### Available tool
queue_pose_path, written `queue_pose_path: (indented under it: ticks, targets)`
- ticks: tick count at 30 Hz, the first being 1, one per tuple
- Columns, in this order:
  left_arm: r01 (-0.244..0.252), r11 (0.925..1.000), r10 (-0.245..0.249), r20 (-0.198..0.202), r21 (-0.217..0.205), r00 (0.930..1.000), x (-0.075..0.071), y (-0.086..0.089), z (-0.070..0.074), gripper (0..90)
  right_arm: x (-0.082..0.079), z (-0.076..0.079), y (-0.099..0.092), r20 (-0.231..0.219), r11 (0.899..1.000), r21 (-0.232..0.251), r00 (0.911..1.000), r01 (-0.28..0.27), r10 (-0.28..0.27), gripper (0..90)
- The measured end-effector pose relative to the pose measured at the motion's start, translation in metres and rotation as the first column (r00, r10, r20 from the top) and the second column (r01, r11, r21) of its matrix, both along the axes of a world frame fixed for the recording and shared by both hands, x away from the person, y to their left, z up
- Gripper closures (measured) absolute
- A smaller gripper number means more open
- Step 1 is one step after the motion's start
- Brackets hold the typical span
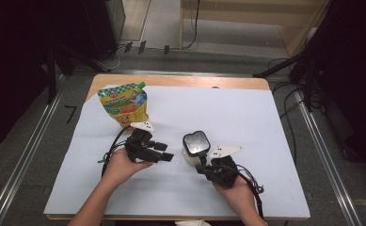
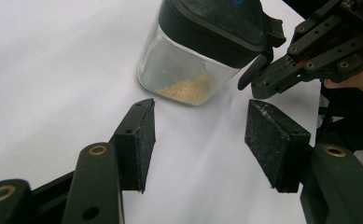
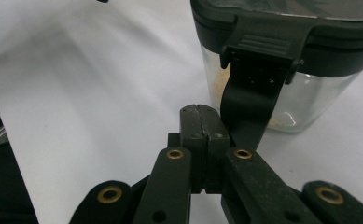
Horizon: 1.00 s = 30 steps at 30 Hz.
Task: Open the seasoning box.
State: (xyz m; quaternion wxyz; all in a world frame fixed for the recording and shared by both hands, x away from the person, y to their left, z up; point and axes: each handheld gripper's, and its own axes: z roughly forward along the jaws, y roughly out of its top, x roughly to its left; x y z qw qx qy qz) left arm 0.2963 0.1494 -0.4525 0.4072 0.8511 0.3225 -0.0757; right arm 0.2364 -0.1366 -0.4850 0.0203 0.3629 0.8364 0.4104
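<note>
A clear square jar (image 1: 195,145) with a black clip-on lid stands mid-table; a little tan powder lies at its bottom (image 2: 188,88). My left gripper (image 1: 165,152) points at the jar from the left, open, with bare sheet between its pads (image 2: 200,112). My right gripper (image 1: 201,163) is shut at the jar's near side, its tips pressed together (image 3: 202,113) with nothing between them. The lid's black latch (image 3: 254,88) hangs down right beside those tips. The right gripper (image 2: 259,84) also shows at the lid's edge in the left gripper view.
A green and yellow spouted pouch (image 1: 123,104) stands at the back left of the white sheet (image 1: 246,117) that covers the wooden table. Cables trail from both grippers toward the front edge. Metal rails run along the floor on both sides.
</note>
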Motion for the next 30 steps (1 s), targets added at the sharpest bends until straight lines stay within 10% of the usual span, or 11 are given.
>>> queue_pose_path:
  ticks: [30]
  targets:
    - [0.016, 0.9997, -0.016, -0.013, 0.018, 0.9998, 0.000, -0.005, -0.003, 41.5, 0.016, 0.003, -0.044, -0.027, 0.993, 0.015, 0.9924, 0.120, -0.120, 90.0]
